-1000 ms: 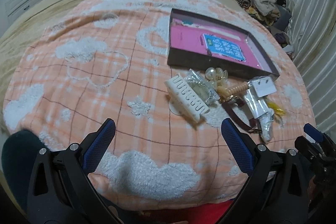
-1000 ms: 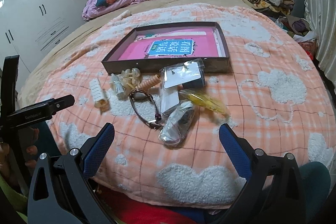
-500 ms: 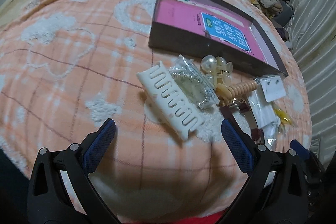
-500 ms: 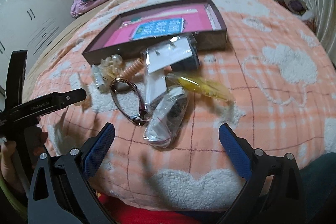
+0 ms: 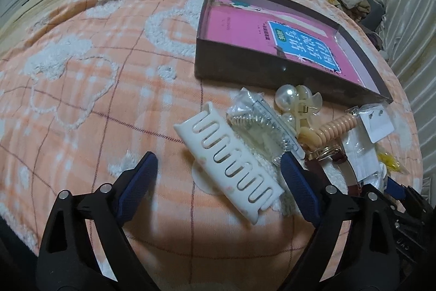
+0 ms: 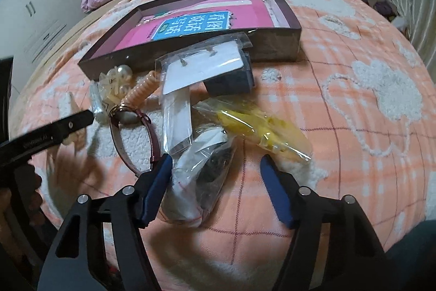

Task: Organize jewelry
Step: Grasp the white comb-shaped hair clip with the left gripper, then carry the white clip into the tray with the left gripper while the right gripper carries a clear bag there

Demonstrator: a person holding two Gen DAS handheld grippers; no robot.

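Lying on the orange plaid blanket [image 5: 109, 105] before the dark shallow box [image 5: 245, 64], left to right: white hair comb [image 5: 231, 160], pearl claw clip [image 5: 297, 100], spiral hair tie [image 5: 338, 127], earring card [image 5: 377, 122]. Left gripper [image 5: 218, 182] closing, comb between its jaws, pads not pressing. Right gripper [image 6: 215, 187] closing, clear jewelry bag [image 6: 201, 182] between, not clamped.

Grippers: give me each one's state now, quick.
Left gripper: jaws closing around the white hair clip, not gripping yet.
Right gripper: jaws closing around the clear bag, not gripping yet.
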